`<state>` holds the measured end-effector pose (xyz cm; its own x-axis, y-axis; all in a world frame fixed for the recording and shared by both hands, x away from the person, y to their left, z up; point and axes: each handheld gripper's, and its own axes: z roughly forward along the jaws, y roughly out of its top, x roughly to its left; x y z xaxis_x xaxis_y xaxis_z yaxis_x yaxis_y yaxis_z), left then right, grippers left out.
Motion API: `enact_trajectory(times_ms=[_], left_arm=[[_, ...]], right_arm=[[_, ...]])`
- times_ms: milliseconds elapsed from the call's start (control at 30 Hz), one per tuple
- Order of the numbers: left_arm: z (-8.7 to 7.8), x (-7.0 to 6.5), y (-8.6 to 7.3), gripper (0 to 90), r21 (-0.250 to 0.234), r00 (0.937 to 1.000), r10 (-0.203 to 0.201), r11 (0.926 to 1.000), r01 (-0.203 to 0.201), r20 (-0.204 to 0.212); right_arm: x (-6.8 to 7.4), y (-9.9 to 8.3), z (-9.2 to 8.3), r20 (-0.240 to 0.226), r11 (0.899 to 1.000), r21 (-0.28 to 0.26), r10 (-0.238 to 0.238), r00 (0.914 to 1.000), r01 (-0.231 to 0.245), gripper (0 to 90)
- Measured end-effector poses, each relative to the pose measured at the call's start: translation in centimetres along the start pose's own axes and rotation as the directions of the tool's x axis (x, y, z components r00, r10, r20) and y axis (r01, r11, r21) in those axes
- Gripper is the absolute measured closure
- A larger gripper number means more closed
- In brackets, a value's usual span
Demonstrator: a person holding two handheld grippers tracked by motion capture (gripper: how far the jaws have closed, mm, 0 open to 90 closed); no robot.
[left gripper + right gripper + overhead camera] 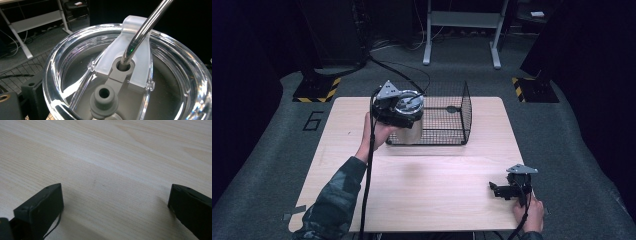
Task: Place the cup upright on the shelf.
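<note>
My left gripper is shut on a steel tumbler at the left end of a black wire basket. Whether the tumbler is inside the basket I cannot tell. In the left gripper view the tumbler's clear lid is very close, with a metal straw through its grey slider and one black finger against the rim. My right gripper rests open on the wooden table near the front right corner. Bare wood lies between its two fingers.
The basket stands at the table's back middle. On the floor behind are two stands with yellow-black striped bases, a white metal frame, and a "6" mark at the left. A cable trails along the left forearm.
</note>
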<state>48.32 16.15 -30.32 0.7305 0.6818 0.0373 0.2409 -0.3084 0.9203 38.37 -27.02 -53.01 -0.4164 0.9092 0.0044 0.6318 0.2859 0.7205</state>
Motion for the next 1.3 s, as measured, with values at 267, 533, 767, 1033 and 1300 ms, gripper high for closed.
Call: enact_trajectory(times_ms=[267,533,767,1033,1300], left_arm=[[1.2,0.5,1.1,3.6,-0.003,0.9998,0.009,1.0,-0.009,-0.019],[2.3,1.0,1.5,3.6,0.006,0.9993,0.014,0.9999,-0.014,-0.034],[3.3,1.4,1.9,3.6,0.016,0.9984,0.015,0.9998,-0.014,-0.055],[4.6,1.9,2.0,3.6,0.027,0.9977,0.007,0.9996,-0.005,-0.068],[5.9,2.5,2.2,3.6,0.021,0.9946,-0.02,0.9995,0.022,-0.102]], right_arm=[[0.0,0.0,0.0,0.0,1.0,0.0,0.001,1.0,-0.001,0.0],[0.0,0.0,0.0,-0.001,1.0,0.001,0.001,1.0,-0.001,0.0],[0.0,0.0,0.0,-0.002,1.0,-0.001,-0.003,1.0,0.003,0.0],[0.0,0.0,0.0,-0.002,1.0,0.001,0.001,1.0,-0.001,0.0],[0.0,0.0,0.0,-0.002,1.0,-0.001,0.005,1.0,-0.005,0.0]])
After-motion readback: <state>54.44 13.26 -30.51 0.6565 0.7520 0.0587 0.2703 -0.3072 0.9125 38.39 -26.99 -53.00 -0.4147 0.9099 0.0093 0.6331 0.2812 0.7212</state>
